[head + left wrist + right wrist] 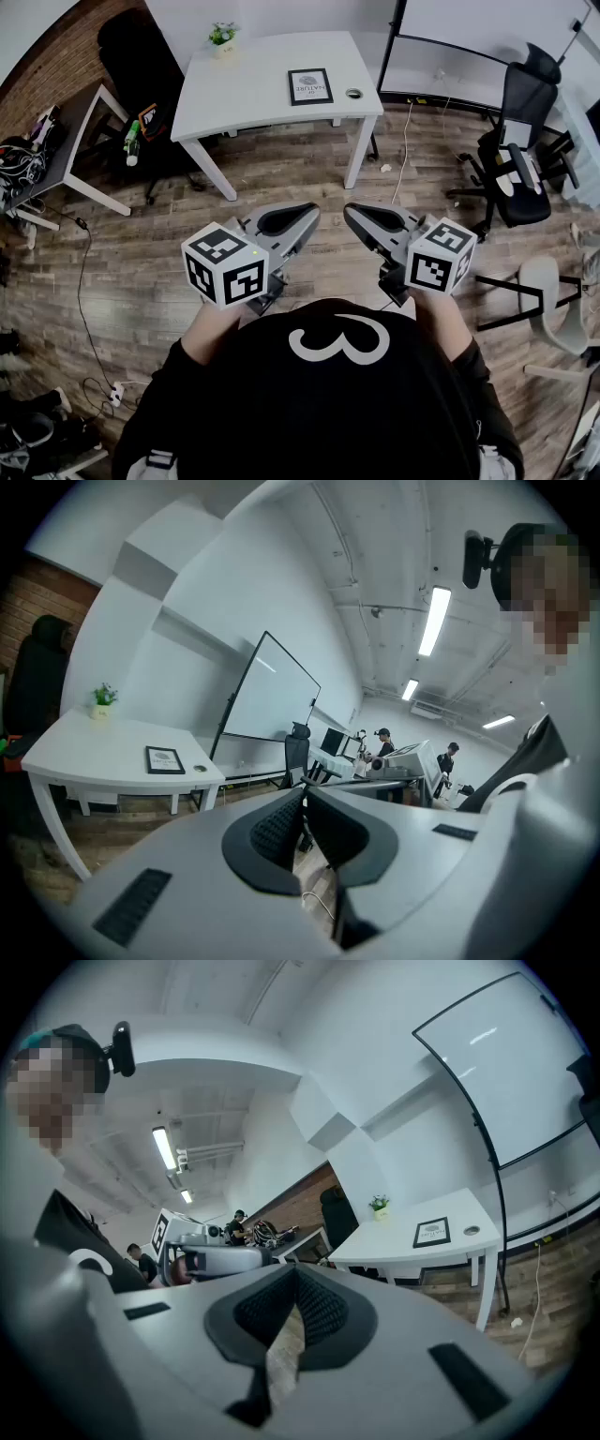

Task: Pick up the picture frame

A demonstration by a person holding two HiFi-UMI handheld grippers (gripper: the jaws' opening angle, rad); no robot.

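The picture frame [310,86], black-edged with a white print, lies flat on the white table [244,94] far ahead of me. In the left gripper view the frame [165,759] is small at the left, and in the right gripper view the frame [431,1232] is at the right. My left gripper [312,212] and right gripper [351,212] are held side by side close to my chest, over the wood floor and well short of the table. Both have their jaws together with nothing between them, as the left gripper [304,795] and right gripper [295,1275] show in their own views.
A small potted plant [223,37] and a round dish [353,94] share the table. A whiteboard [469,47] stands at the back right with a black office chair [516,141] beside it. A dark desk [66,141] with clutter is at the left. People stand in the background.
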